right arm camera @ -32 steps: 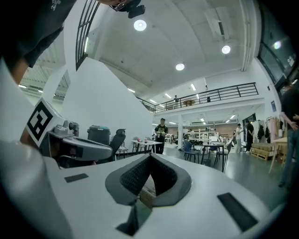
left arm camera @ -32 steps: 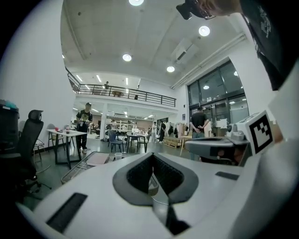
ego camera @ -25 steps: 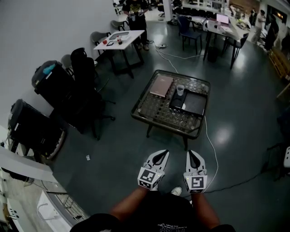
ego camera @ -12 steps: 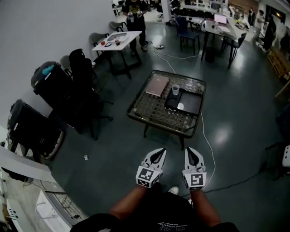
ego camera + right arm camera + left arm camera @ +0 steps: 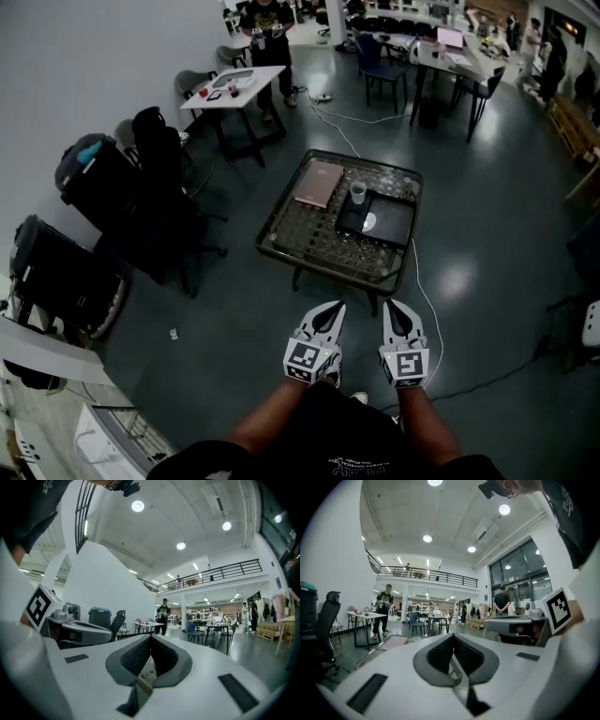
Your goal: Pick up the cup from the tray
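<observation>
No legible text anywhere, faint print on dark shirt, probably too small

A low glass-topped table stood on the dark floor; directly on it lay a flat pinkish board and, just beside it, a black tray; a cup stood at the tray's far left corner.

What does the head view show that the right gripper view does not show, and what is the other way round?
Only the head view: the cup at a corner of the black tray on the glass table. Only the right gripper view: ceiling lights and a balcony railing. Both: the right gripper and the left gripper, each shut and empty, and a person standing by a white table.
</observation>
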A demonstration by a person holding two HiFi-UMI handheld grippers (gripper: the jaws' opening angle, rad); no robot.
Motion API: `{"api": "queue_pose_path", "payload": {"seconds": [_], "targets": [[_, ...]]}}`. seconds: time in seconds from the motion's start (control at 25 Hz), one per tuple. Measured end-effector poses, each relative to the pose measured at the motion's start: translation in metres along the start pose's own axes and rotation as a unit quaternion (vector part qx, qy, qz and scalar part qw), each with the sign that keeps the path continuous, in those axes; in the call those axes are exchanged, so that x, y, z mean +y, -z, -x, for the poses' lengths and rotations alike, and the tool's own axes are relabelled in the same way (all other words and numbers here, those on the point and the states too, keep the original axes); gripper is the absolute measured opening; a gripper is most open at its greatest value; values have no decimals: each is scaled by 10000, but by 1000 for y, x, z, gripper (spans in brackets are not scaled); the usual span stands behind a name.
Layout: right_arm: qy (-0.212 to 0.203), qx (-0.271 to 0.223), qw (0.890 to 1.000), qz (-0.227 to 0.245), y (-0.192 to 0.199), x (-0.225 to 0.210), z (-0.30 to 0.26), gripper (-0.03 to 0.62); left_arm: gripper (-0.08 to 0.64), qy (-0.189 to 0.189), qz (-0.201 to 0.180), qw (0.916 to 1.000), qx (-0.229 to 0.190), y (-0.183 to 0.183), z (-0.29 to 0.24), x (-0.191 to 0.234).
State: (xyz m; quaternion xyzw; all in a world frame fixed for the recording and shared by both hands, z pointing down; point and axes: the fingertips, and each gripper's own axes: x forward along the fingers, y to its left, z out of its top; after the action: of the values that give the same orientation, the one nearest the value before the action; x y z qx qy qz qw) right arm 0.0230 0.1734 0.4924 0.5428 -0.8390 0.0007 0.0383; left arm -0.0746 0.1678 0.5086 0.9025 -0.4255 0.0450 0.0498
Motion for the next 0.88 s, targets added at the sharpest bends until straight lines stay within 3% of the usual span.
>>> {"api": "queue_pose_path", "payload": {"seconds": [0.4, 0.88], "targets": [[81, 206, 9998, 27, 10, -20, -57, 9, 9, 239, 67, 9996, 147, 0, -53, 42], [462, 262, 9985, 153, 7, -40, -130, 9, 9, 577, 29, 9983, 107, -15, -114, 112]]}}
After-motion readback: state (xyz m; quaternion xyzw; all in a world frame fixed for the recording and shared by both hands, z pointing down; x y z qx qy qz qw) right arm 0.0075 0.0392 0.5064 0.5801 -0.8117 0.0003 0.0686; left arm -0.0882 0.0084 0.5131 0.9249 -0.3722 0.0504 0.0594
